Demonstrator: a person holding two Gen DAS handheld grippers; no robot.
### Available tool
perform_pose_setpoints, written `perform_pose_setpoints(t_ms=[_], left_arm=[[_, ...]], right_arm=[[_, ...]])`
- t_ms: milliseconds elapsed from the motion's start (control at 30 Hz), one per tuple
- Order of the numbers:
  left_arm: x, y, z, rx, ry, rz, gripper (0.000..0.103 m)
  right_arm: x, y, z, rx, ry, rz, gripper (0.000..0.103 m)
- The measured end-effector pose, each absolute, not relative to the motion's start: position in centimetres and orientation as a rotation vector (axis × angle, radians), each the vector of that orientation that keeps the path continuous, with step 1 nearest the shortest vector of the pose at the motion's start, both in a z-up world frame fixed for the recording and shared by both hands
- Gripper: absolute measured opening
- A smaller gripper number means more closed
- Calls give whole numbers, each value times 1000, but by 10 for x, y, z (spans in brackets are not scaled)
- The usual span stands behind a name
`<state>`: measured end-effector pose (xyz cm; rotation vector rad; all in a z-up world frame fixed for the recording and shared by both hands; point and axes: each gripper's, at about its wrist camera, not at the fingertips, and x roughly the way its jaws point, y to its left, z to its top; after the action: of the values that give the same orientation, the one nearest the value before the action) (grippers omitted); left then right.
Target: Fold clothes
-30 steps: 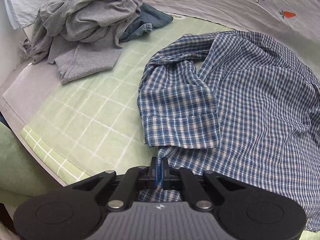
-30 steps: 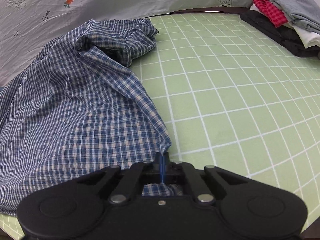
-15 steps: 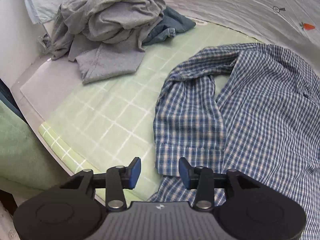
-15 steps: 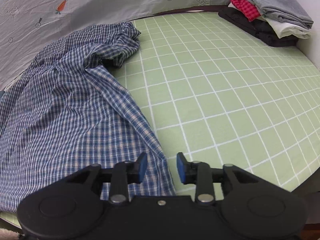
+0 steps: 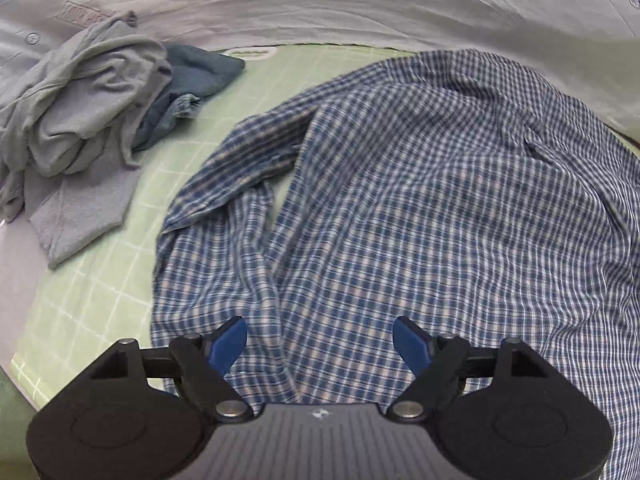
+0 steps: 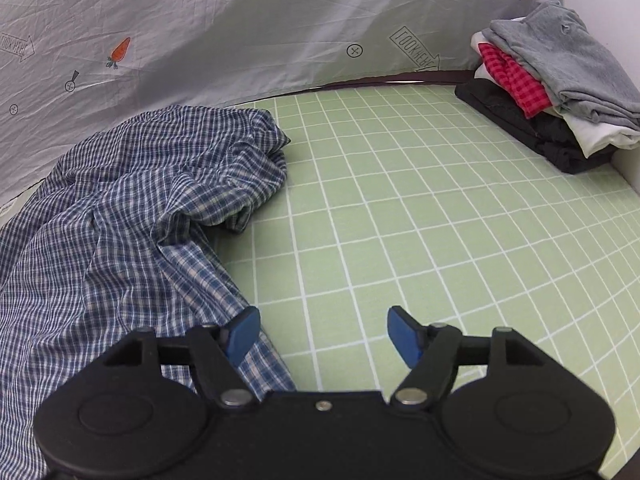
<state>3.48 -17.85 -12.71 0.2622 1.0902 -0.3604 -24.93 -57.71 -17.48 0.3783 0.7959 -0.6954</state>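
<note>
A blue and white checked shirt (image 5: 420, 200) lies rumpled on the green gridded sheet (image 6: 400, 220). Its left sleeve is bunched along the body. My left gripper (image 5: 320, 340) hovers over the shirt's near hem, its jaws opening, with cloth below the blue pads but none pinched. In the right wrist view the same checked shirt (image 6: 120, 220) fills the left half, its right side heaped in folds. My right gripper (image 6: 322, 332) hangs over the shirt's right edge and the bare sheet, jaws opening, nothing held.
A loose pile of grey clothes (image 5: 80, 120) with a blue garment (image 5: 192, 84) under it sits at the far left. A folded stack of clothes (image 6: 548, 84), grey, red checked, white and black, stands at the far right corner. A grey printed cloth (image 6: 240, 28) hangs behind.
Both grippers were shut on the shirt's hem a second ago; both have let go and spread their jaws. The left one has moved right over the shirt, the right one has lifted back.
</note>
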Motion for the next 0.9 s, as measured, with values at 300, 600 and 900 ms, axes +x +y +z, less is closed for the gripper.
perform_pose_setpoints(t_ms=[300, 600, 900], left_arm=[[65, -251, -157, 342, 1135, -434, 81], [98, -276, -171, 267, 1191, -358, 87], [101, -280, -178, 257, 1191, -349, 100]], right_arm=[[-173, -597, -206, 306, 880, -601, 73], [-122, -611, -216, 278, 863, -538, 73], [-89, -644, -222, 307, 795, -685, 71]])
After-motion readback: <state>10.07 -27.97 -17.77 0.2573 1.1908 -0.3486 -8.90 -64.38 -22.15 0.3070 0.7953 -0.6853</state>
